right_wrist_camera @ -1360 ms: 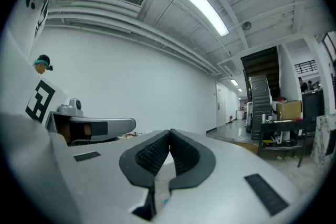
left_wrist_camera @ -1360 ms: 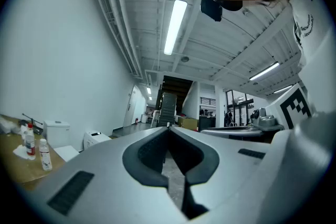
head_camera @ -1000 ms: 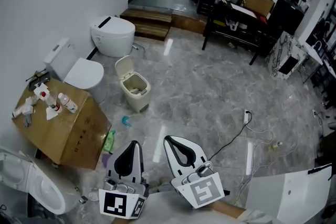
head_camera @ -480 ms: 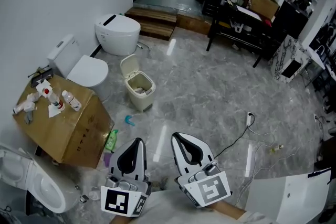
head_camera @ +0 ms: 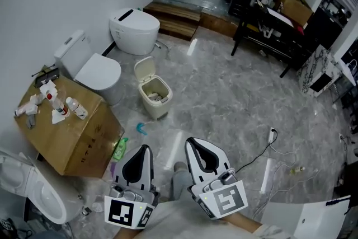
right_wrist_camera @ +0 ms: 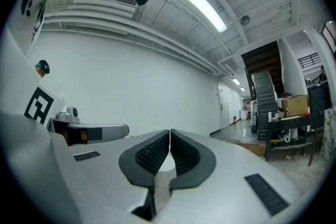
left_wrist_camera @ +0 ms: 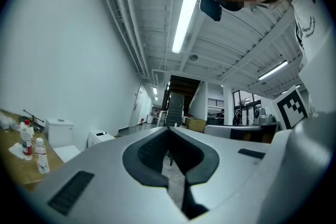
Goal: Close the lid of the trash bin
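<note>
Displaced rightward across the head view relative to one second earlier: cream plastic trash bin [head_camera: 155,97], likewise the two toilets near it. Bin upright on grey marbled floor [head_camera: 224,98], well apart from both tongs, its hinged lid [head_camera: 145,69] raised and leaning back, some litter visible inside. Left of the bin, white toilet with closed seat [head_camera: 96,73]; farther back, white tankless toilet [head_camera: 134,31] near brown wooden step [head_camera: 173,15]. At left, tilted brown cardboard box [head_camera: 72,131] carrying small bottles [head_camera: 70,108]; green bottle [head_camera: 119,148] lying on the floor at its foot; small teal object [head_camera: 140,129] between box and bin. Low in view, left tongs [head_camera: 144,149] over the floor, jaws closed tip to tip with nothing between, as confirmed in the left gripper view [left_wrist_camera: 169,129]. Just beside, right tongs [head_camera: 190,141], likewise pressed together and empty [right_wrist_camera: 169,132], only a hairline slit between ribbed pads [right_wrist_camera: 155,155]. At right, white power strip with black cable [head_camera: 272,134] on the floor.
</note>
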